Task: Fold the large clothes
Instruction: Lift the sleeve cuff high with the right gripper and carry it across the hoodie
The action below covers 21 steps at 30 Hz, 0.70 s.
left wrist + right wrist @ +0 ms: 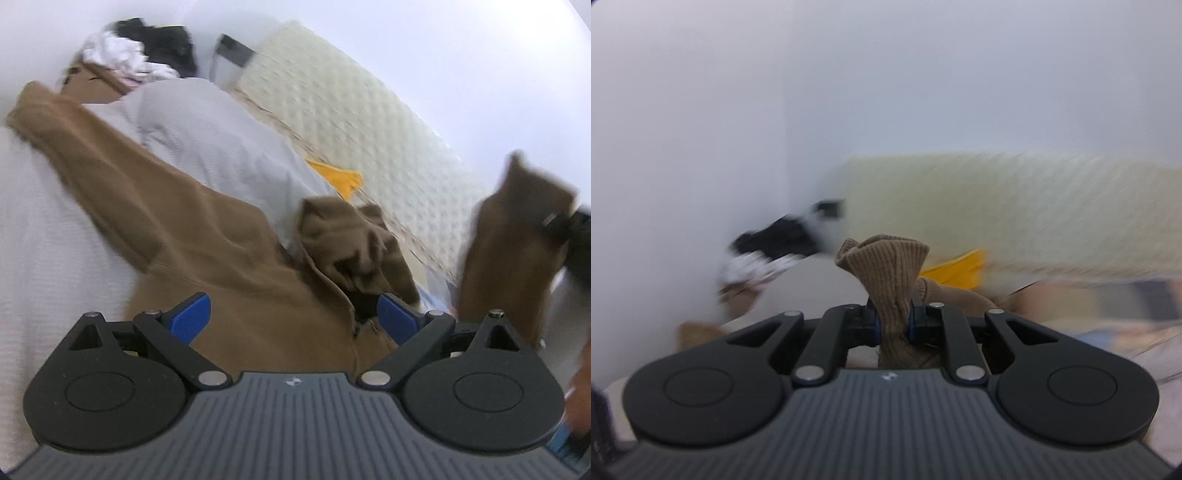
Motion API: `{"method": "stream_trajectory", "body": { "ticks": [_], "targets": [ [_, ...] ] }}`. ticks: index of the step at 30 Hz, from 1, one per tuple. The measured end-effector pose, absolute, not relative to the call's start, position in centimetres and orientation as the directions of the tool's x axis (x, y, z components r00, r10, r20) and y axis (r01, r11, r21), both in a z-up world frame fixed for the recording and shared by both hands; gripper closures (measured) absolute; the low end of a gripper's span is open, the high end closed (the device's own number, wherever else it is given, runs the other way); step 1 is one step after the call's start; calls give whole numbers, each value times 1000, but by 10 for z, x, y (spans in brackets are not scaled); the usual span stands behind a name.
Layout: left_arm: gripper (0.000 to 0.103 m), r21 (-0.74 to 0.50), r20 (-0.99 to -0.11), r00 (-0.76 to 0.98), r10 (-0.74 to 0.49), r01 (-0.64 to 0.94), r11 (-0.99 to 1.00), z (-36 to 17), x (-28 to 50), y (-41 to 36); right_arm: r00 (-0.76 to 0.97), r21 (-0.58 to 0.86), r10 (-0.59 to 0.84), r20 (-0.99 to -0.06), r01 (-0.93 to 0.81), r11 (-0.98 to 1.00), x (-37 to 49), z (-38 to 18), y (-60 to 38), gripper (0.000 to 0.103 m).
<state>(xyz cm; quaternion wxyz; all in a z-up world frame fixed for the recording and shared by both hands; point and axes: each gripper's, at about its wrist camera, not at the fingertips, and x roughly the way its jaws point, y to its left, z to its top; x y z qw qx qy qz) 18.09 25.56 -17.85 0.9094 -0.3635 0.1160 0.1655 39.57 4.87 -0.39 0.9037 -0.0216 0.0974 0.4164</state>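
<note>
We see a brown hoodie (207, 236) spread across a white bed (44, 258), running from ten o'clock down to the centre of the left wrist view. A grey garment (221, 147) lies partly under it, and a pile of clothes (140, 55) sits on a box at eleven o'clock. A cream quilted panel (351, 122) stands at one o'clock, with something yellow (340, 179) at its foot.

Our left gripper (293, 317) is spread wide and empty, its blue pads (190, 317) hovering over the hoodie's zipped front, near the bunched hood (351, 240).

Our right gripper (894, 325) is pinching the ribbed cuff (886, 280) of a sleeve, which fans out above the jaws. In the left view that sleeve (517, 240) hangs raised at three o'clock.

Both views are smeared, so we judge the hands are travelling fast. The risks we see:
- The cuff is held only by a narrow bunch, so a quick swing could pull it free.
- With nothing pinning the body, dragging the sleeve could shift the whole hoodie and rumple it.
- The hood is crumpled, so folding over it would leave a lump.
- The grey garment underneath may get dragged along.
</note>
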Motion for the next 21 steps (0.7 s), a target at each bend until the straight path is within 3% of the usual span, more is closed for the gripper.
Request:
{"method": "stream_trajectory", "body": {
  "ticks": [4,8,11,16,19,21],
  "targets": [
    [4,-670,-339,896,286,-444,596,-189,163,280,545,86,778,-311,-799,594,389,-54,102,87],
    [5,-674,-373,868,328,-497,547,-204,150,293,490,250,763,-422,-746,617,417,-122,120,87],
    [5,-682,-362,881,305,-474,557,-207,154,294,454,358,776,-438,-703,614,424,-160,120,86],
    [5,-669,-340,903,261,-428,608,-206,161,283,424,436,795,-435,-673,597,418,-168,121,83],
    [5,-677,-323,910,260,-414,609,-204,159,280,398,456,804,-442,-672,583,418,-166,124,70],
    [5,-673,-304,914,268,-405,619,-201,152,275,384,484,812,-441,-660,575,417,-163,117,40]
  ]
}}
